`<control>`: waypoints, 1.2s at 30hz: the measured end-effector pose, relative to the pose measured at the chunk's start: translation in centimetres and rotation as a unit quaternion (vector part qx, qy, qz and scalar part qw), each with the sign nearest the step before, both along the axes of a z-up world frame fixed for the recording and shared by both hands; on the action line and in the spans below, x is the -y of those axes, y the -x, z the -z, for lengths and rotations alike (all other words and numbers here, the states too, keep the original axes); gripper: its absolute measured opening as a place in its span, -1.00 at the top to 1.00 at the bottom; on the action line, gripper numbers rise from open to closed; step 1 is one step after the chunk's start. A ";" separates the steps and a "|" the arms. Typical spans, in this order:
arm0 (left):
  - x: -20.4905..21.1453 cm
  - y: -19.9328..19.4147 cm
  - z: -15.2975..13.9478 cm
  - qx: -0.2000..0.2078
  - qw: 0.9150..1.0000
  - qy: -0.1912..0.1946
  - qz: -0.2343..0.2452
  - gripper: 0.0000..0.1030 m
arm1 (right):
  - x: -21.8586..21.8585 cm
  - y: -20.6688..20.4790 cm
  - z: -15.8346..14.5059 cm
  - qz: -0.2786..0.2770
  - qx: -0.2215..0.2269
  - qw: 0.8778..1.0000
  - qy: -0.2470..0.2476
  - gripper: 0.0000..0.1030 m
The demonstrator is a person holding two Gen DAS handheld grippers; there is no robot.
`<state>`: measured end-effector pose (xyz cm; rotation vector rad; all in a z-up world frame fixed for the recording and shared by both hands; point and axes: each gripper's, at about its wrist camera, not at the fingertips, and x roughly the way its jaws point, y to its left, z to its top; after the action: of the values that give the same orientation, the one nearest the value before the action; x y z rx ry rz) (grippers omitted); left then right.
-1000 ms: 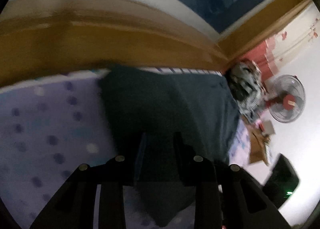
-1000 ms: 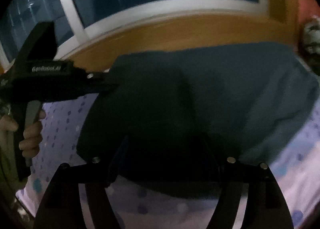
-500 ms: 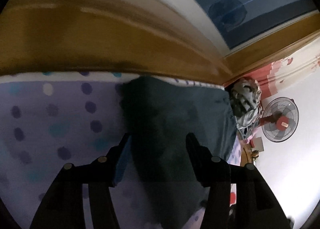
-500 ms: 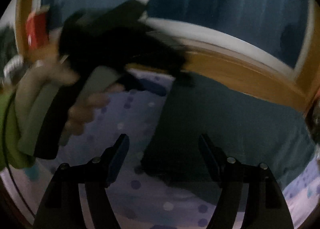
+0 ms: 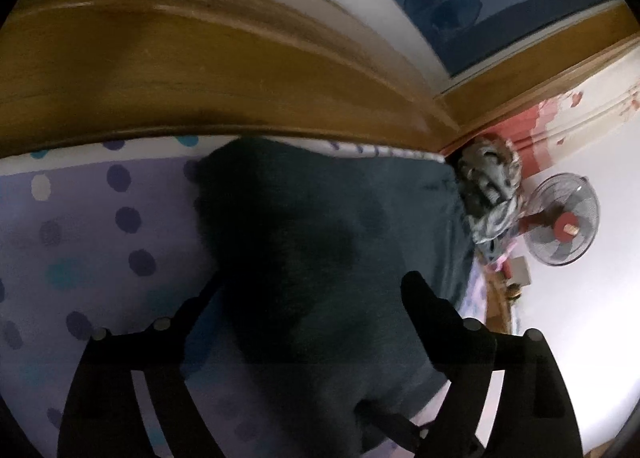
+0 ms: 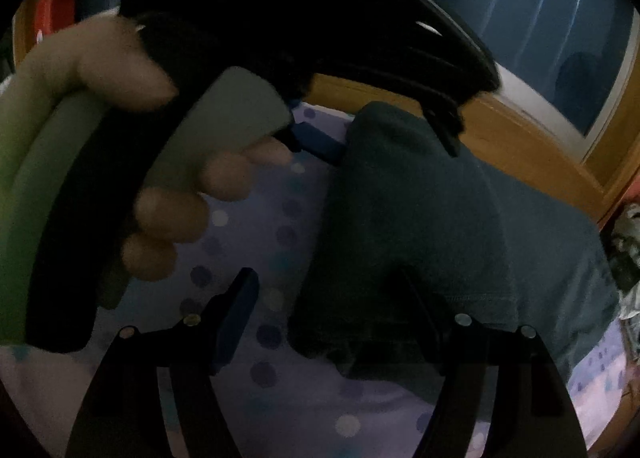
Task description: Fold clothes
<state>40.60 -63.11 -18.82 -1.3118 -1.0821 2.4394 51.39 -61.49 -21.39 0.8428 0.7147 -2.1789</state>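
A dark blue-grey garment (image 5: pixel 340 250) lies folded over on the purple dotted bedsheet (image 5: pixel 80 226); it also shows in the right wrist view (image 6: pixel 420 226). My left gripper (image 5: pixel 312 298) is open, its fingers spread wide above the garment's near part, holding nothing. It also appears in the right wrist view (image 6: pixel 400 138), held by a hand above the garment's far left edge. My right gripper (image 6: pixel 328 294) is open and empty, its left finger over the sheet and its right finger over the garment's near left corner.
A wooden sill (image 5: pixel 200 82) and a dark window (image 6: pixel 540 18) run along the bed's far side. A grey patterned cloth bundle (image 5: pixel 488 186) lies at the garment's far end. A standing fan (image 5: pixel 564 222) is beyond the bed.
Both grippers have let go of the garment and opened wide. The garment now lies flat on the bed. The right view has swung left, and the left gripper fills more of it.
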 end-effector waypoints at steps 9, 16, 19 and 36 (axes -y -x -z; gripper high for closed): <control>0.2 -0.4 -1.3 -0.004 1.000 0.008 -0.003 0.30 | -1.4 2.2 -1.4 0.045 0.043 0.997 0.043 0.44; 0.4 -0.8 -2.4 -0.006 1.000 0.010 -0.007 0.30 | -3.4 4.0 -3.5 0.049 0.097 0.988 0.114 0.48; 0.0 -0.4 -3.6 -0.013 1.000 0.019 -0.001 0.30 | -4.6 4.5 -4.7 0.051 0.106 0.983 0.141 0.48; -9.7 6.2 -9.7 -0.053 0.994 0.069 0.060 0.30 | -15.5 11.6 -7.5 0.102 0.132 0.958 0.232 0.47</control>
<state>34.37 -53.41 -9.16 -1.2310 -0.7992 2.5003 39.77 -46.04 -13.89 0.9556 -0.0236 -2.2203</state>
